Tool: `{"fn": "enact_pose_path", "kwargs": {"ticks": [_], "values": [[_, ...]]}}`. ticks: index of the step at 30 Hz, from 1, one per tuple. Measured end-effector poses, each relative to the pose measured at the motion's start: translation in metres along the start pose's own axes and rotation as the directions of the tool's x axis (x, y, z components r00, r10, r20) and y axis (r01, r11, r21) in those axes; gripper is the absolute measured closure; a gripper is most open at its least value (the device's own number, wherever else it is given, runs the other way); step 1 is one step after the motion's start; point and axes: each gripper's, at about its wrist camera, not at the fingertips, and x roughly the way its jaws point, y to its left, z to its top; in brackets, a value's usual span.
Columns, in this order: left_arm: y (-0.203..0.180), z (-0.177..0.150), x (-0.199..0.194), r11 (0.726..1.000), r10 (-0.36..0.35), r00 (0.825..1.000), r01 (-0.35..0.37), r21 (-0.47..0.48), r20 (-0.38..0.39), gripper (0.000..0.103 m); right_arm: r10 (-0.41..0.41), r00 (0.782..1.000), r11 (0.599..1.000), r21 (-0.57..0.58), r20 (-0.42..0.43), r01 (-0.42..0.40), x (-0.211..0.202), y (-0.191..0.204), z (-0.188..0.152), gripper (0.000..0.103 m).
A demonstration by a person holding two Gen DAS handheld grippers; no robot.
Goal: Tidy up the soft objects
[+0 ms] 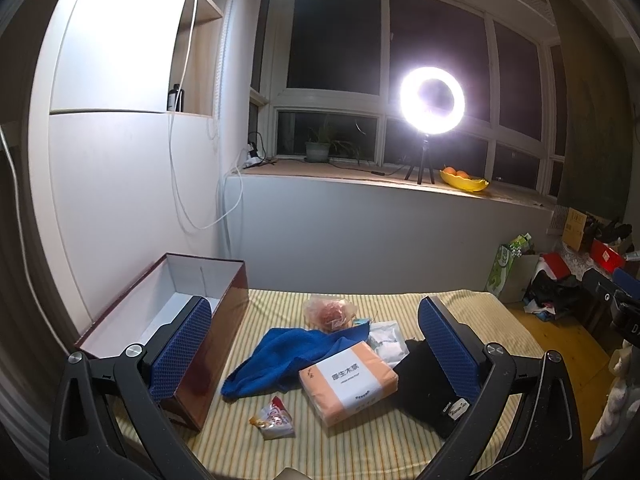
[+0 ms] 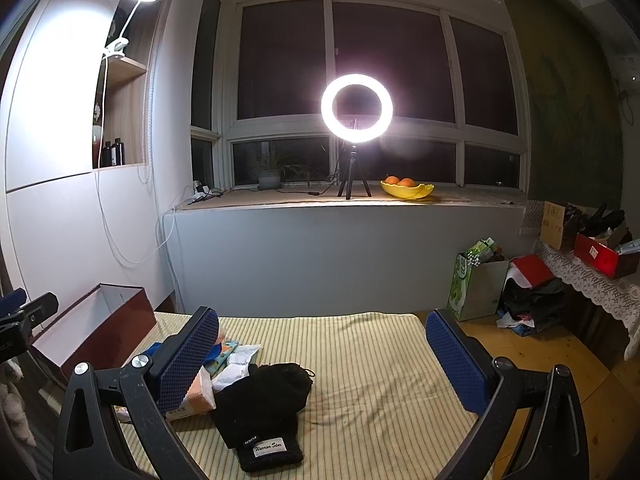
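Note:
A pile of soft things lies on the striped bed cover (image 1: 360, 440): a blue towel (image 1: 288, 352), an orange tissue pack (image 1: 348, 384), a black knit hat (image 2: 264, 404) with a white label, a white pouch (image 1: 386, 340), a pink plastic bag (image 1: 328, 312) and a small snack packet (image 1: 274, 422). A dark red box (image 1: 176, 320) stands open with a white inside, left of the pile. My left gripper (image 1: 316, 340) hovers open above the pile. My right gripper (image 2: 324, 356) is open over the hat and bare cover. Neither holds anything.
A ring light (image 2: 356, 108) on a tripod, a plant pot (image 2: 270, 178) and a yellow fruit bowl (image 2: 406, 190) sit on the window sill. Bags and clothes (image 2: 520, 296) clutter the wooden floor at the right. White cables hang down the left wall.

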Motion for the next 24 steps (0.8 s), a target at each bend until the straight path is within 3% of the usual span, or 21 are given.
{"fn": "enact_pose_path", "kwargs": {"ticks": [24], "values": [[0.013,-0.016,0.021,0.999,0.005,0.995,-0.009,-0.038,-0.096,0.001,0.074,0.992,0.997,-0.024,-0.106,-0.077,0.032,0.011,-0.011,0.001]]}}
